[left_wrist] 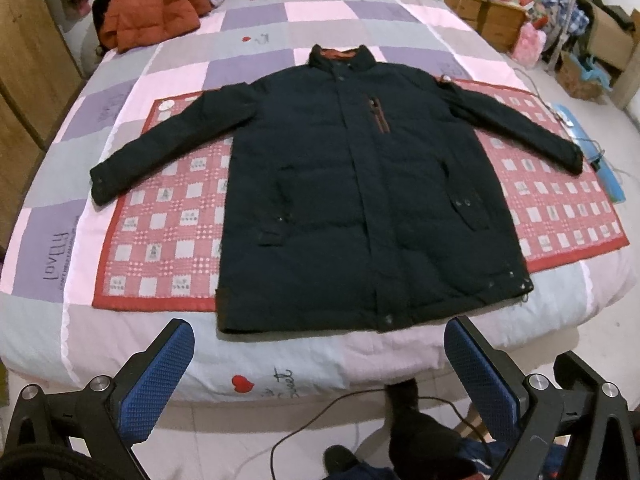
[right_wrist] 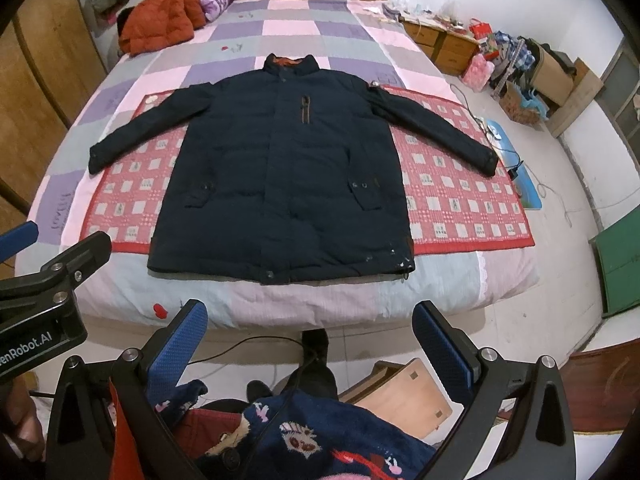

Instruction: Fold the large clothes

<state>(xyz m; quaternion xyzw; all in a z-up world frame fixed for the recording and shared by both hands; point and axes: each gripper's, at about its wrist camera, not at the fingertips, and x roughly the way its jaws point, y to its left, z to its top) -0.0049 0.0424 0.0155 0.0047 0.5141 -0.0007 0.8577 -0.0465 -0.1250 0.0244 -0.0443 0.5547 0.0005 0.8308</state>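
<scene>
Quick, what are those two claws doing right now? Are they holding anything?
Left claw: open, holding nothing, short of the coat on the bed.
Right claw: open, holding nothing.

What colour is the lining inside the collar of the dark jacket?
Rust orange, on the collar lining of the navy jacket; the left wrist view shows it best.
</scene>
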